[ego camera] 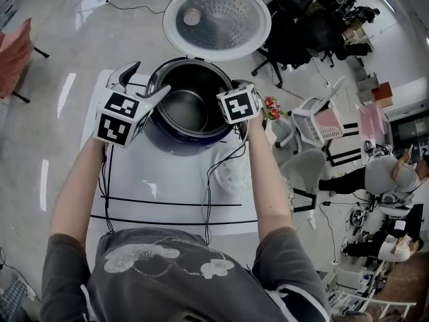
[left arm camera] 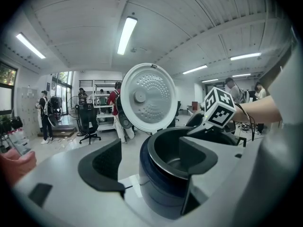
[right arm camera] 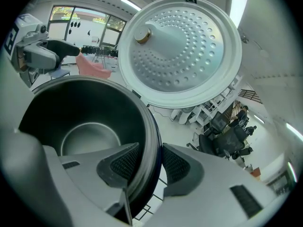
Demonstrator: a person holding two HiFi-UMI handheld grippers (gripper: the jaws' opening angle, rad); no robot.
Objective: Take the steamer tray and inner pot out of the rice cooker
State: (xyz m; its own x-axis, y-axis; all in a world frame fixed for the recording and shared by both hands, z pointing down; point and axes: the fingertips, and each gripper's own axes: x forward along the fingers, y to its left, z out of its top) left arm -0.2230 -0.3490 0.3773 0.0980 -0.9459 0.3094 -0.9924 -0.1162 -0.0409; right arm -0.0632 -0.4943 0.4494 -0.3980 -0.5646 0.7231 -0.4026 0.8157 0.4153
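On the pot's right side, the right gripper (right arm camera: 150,162) pinches the rim of the dark metal inner pot (right arm camera: 90,136) seated in the navy rice cooker (ego camera: 161,137); the left gripper (left arm camera: 151,162), jaws wide apart, straddles the opposite rim.

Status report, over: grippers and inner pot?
Left gripper open beside inner pot. Right gripper shut on its rim. Pot seated in cooker. Lid up, nothing blocking.
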